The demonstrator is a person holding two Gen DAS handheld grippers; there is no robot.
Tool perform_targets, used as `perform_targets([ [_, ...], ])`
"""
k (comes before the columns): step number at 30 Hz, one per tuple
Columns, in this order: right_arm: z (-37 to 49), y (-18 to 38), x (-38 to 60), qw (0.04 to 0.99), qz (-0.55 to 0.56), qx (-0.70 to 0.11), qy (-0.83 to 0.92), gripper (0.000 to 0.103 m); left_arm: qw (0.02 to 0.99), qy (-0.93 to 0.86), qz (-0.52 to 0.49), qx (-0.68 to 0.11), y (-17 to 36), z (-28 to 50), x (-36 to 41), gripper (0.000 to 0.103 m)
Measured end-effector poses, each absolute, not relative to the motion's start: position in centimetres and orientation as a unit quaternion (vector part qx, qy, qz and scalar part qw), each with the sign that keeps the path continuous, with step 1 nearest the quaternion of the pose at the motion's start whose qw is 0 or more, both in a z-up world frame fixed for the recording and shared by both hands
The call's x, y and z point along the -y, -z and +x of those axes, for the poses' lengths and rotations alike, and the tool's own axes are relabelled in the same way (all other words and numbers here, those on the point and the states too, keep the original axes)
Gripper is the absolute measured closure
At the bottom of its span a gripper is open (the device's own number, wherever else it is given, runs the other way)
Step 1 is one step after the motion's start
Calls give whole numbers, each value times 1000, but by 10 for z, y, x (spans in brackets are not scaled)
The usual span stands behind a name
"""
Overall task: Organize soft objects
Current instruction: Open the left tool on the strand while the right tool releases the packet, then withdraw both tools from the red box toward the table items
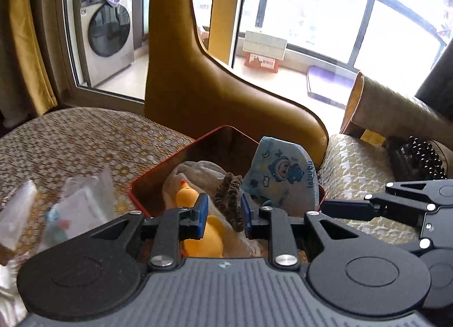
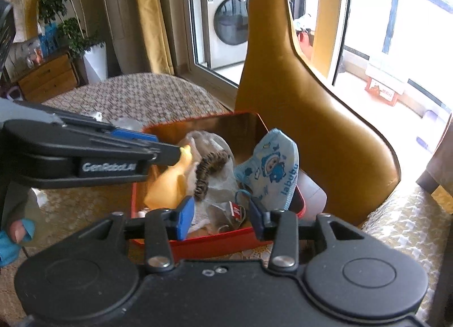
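A red box [image 2: 215,242] stands on the sofa seat. It holds a yellow soft duck [image 2: 170,185], a brown scrunchie [image 2: 205,174], pale mesh cloth [image 2: 218,185] and a blue cartoon face mask [image 2: 271,168] leaning on its right wall. My left gripper [image 1: 223,213] is open above the box [image 1: 158,174], its fingers around the duck [image 1: 198,230] and scrunchie [image 1: 230,202]; the mask [image 1: 283,177] is to its right. It reaches in from the left in the right wrist view [image 2: 170,154]. My right gripper [image 2: 220,216] is open at the box's near edge, and shows in the left wrist view [image 1: 331,208].
A tan leather sofa back [image 2: 311,117] rises behind the box. Clear plastic packets [image 1: 79,208] lie on the patterned seat cover [image 1: 70,140] to the left. A houndstooth cushion [image 1: 354,174] and black beads [image 1: 424,157] are to the right. A washing machine [image 1: 107,35] stands behind glass doors.
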State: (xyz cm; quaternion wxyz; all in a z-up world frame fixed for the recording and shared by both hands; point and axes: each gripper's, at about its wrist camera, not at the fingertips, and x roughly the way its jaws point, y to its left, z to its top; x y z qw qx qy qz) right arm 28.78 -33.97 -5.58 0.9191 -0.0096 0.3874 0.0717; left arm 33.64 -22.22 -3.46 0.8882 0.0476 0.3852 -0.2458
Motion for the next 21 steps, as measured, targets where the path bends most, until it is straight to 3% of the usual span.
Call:
perform_targets([
  [21, 225, 1, 266, 932, -2, -332, -142, 56, 923, 196, 17, -332, -29, 255, 106, 79],
])
